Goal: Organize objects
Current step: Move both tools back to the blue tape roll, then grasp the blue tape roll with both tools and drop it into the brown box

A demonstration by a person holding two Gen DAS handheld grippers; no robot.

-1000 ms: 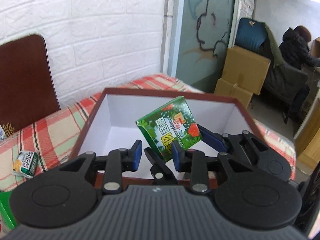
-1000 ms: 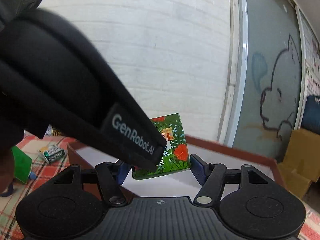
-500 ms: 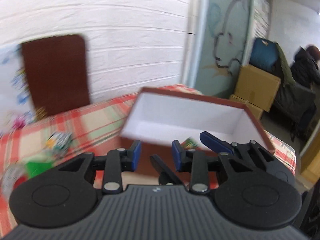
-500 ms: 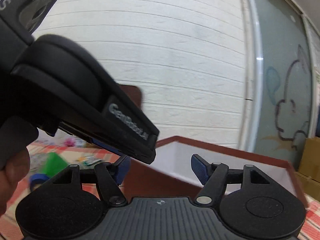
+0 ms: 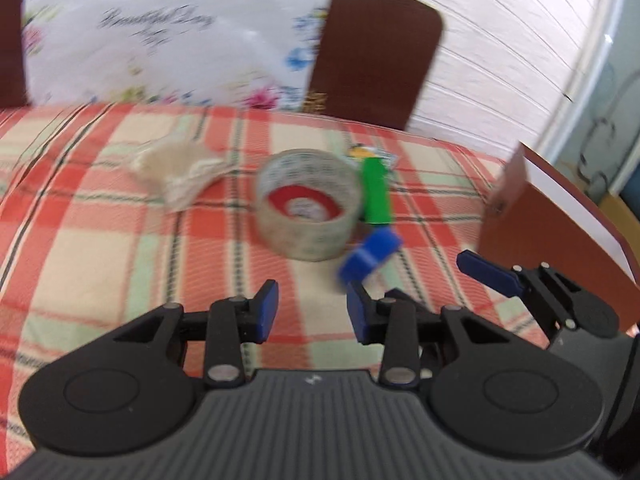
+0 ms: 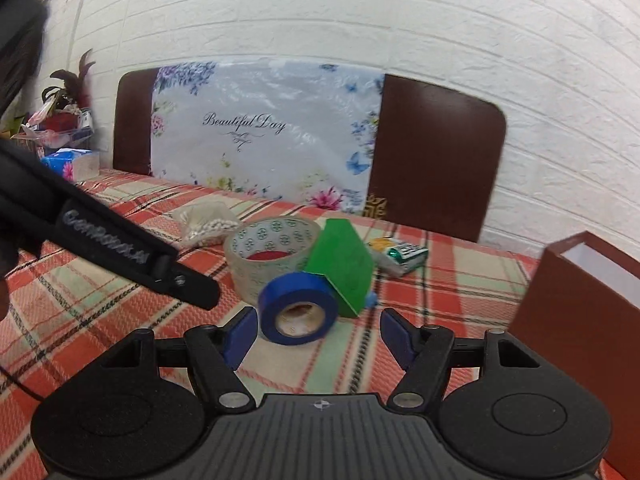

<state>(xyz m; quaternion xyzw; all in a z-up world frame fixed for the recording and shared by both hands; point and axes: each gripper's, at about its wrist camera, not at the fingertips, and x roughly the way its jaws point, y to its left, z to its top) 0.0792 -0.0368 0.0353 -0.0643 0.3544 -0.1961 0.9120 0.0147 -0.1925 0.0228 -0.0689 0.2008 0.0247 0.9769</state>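
On the plaid tablecloth [image 6: 460, 276] lie a clear tape roll [image 6: 268, 256] with a red core, a blue tape roll [image 6: 298, 308], a green flat block [image 6: 342, 266], a small green-white packet [image 6: 404, 256] and a bag of beads [image 6: 204, 224]. My right gripper [image 6: 318, 334] is open and empty, just in front of the blue tape. My left gripper [image 5: 312, 310] is open and empty, short of the clear tape roll [image 5: 306, 204], with the blue tape [image 5: 370, 254] and green block [image 5: 374, 190] to its right. The brown box [image 6: 576, 312] stands at the right.
A floral "Beautiful Day" panel [image 6: 264, 128] leans on a brown board [image 6: 436, 152] against the white brick wall. A tissue box and clutter [image 6: 68, 160] sit at the far left. The box edge [image 5: 532, 220] is at the right in the left wrist view.
The green patterned box that my right gripper held over the brown box is gone from it. Both grippers swung left from the brown box to the items on the cloth.
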